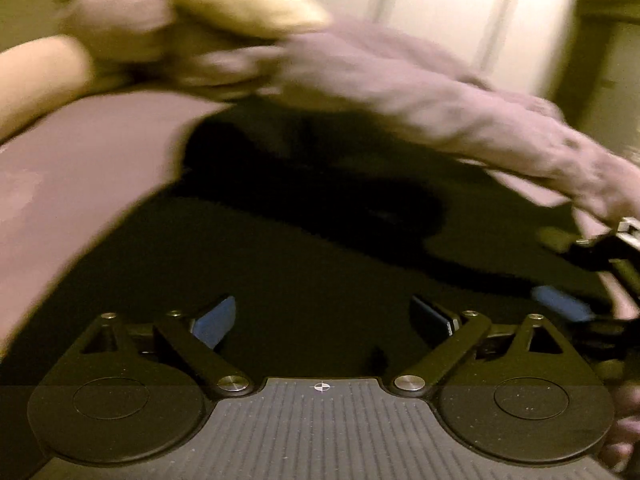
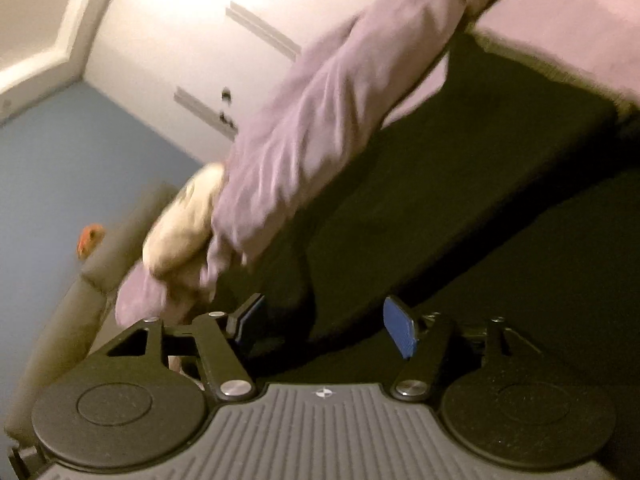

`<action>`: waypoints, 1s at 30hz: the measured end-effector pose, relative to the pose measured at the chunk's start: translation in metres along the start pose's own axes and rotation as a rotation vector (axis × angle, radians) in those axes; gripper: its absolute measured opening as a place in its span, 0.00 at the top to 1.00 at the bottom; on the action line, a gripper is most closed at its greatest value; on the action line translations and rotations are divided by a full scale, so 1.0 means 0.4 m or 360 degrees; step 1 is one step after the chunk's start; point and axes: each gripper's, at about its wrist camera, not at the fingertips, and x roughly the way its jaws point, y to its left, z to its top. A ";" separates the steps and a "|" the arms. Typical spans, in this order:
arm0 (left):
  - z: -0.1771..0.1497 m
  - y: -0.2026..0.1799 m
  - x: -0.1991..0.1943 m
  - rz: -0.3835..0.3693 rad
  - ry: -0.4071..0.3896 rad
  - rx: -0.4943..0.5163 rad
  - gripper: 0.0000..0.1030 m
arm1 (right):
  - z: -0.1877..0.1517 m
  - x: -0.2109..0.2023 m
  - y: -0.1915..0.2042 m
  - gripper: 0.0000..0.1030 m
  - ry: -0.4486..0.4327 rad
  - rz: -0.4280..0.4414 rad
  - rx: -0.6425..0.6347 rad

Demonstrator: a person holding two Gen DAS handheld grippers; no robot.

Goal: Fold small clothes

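Note:
A crumpled mauve garment (image 1: pixel 400 92) with a cream fleecy part (image 1: pixel 248 4) lies blurred along the far edge of a dark surface (image 1: pixel 304 264). My left gripper (image 1: pixel 326 320) is open and empty over the dark surface, well short of the garment. The other gripper's blue pad (image 1: pixel 560 304) shows at the right edge. In the right wrist view the mauve garment (image 2: pixel 320 112) stretches diagonally, its cream part (image 2: pixel 184 224) at the lower left end. My right gripper (image 2: pixel 326 328) is open and empty, with the garment's end just beyond its left finger.
A mauve sheet (image 1: pixel 80 168) covers the area left of the dark surface. White cupboard doors (image 2: pixel 180 40) and a blue wall (image 2: pixel 60 184) stand behind. A beige padded edge (image 2: pixel 68 308) runs at the left, with a small orange object (image 2: pixel 90 240) near it.

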 end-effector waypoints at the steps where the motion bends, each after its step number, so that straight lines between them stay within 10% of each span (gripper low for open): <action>1: -0.004 0.036 -0.005 0.0053 -0.0010 -0.0026 0.05 | -0.011 0.013 0.024 0.37 0.0012 -0.0021 -0.0080; 10: -0.061 0.083 0.027 0.0137 -0.0081 0.0168 0.00 | -0.060 0.275 0.308 0.38 0.0191 -0.0215 -0.1133; 12: -0.065 0.096 0.020 0.0102 -0.0110 0.0135 0.00 | -0.066 0.337 0.329 0.54 0.0243 -0.0256 -0.1209; 14: -0.061 0.105 0.018 0.0060 -0.0115 0.0086 0.00 | -0.063 0.374 0.339 0.87 0.0271 -0.0269 -0.1224; 26: 0.169 0.106 0.100 0.0231 -0.0200 0.0286 0.00 | 0.053 0.110 0.216 0.87 -0.0372 -0.0246 -0.0715; 30: 0.195 0.101 0.248 0.0248 0.0062 0.0481 0.12 | 0.082 0.135 0.092 0.81 -0.0168 -0.0268 -0.0464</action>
